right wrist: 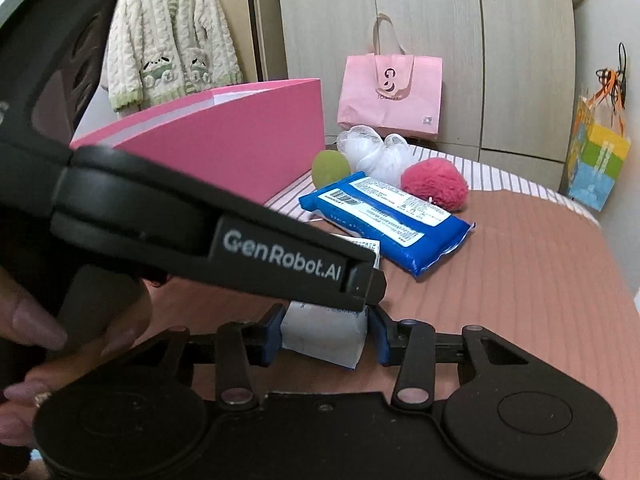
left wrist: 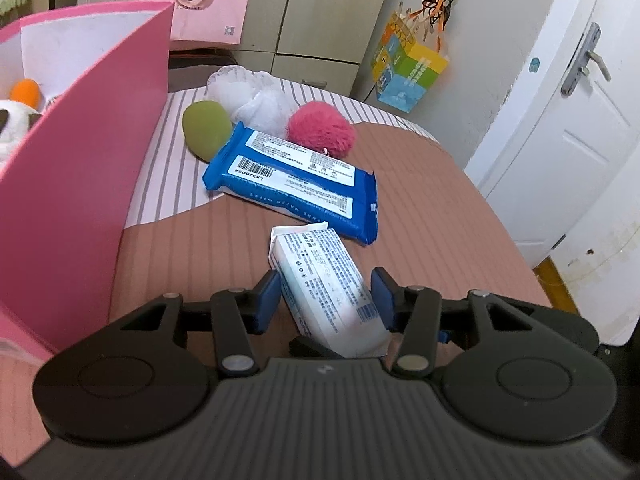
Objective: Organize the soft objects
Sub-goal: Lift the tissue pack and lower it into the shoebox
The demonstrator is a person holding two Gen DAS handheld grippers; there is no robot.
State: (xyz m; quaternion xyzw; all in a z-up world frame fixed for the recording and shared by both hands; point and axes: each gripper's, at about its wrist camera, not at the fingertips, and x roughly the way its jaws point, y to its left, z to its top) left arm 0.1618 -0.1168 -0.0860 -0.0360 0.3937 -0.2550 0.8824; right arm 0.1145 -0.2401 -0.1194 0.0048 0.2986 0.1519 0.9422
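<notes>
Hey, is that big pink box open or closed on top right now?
Open. The pink box has no lid on top, and the left wrist view looks over its wall to a plush toy lying inside.

Bed (left wrist: pixel 440 208), blue wipes pack (left wrist: pixel 296 184), pink box (left wrist: pixel 80 184)

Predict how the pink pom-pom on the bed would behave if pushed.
The pink pom-pom looks fluffy and rounded, so it would probably roll or tumble. It seems light and squashy, likely denting rather than sliding on the bed.
</notes>
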